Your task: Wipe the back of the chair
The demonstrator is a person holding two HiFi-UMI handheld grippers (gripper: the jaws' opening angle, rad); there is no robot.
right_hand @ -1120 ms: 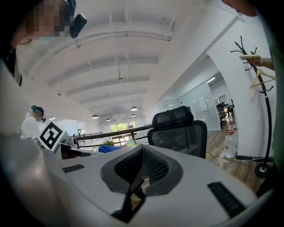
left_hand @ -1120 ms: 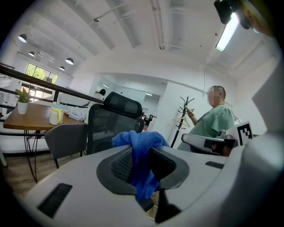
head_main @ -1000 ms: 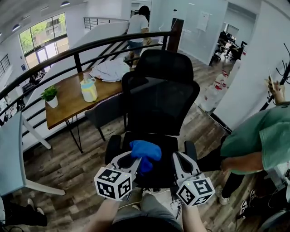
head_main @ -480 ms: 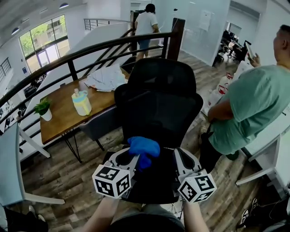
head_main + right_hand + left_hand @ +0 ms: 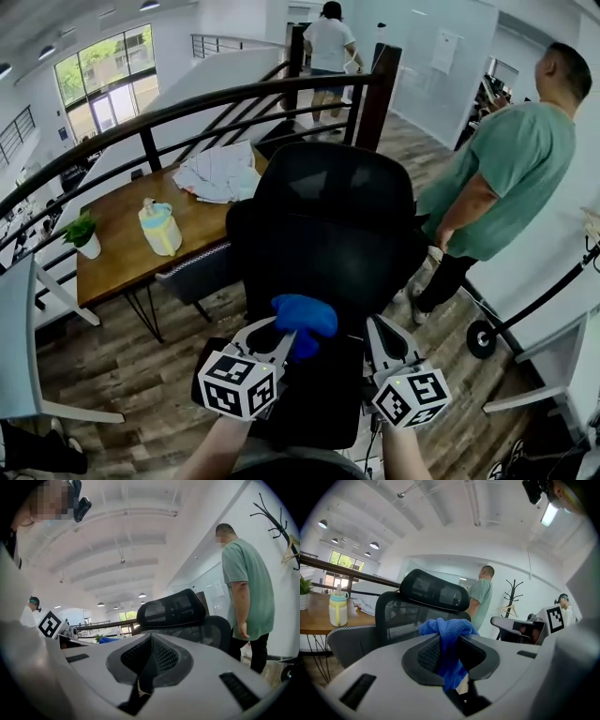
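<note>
Head view: a black mesh chair [image 5: 328, 248] fills the middle of the frame. Its backrest stands upright with the long axis vertical, its headrest [image 5: 335, 180] on top and its broad face toward the grippers. The left gripper [image 5: 284, 339], bottom centre, is clenched on a bunched blue cloth [image 5: 305, 317] held low before the backrest; whether the cloth touches the mesh cannot be told. The right gripper [image 5: 382, 330] is just beside it, pressed closed. Both cubes carry black-and-white square markers. Left of the chair, a wooden table [image 5: 112, 246] bears a pale bottle [image 5: 159, 228], a potted plant [image 5: 82, 232] and a white garment [image 5: 220, 173], with a dark railing [image 5: 187, 105] behind. A person in a green shirt [image 5: 497, 173] stands near the chair's right edge. Bare wood floor [image 5: 103, 366] lies open at lower left.

Left gripper view: both jaws grasp the cloth, which bulges up above them. The backrest rises beyond it in mid-frame, the headrest tilted.

Right gripper view: the jaws meet with nothing between them. The headrest and backrest stand just beyond, and the person is at the right edge.
</note>
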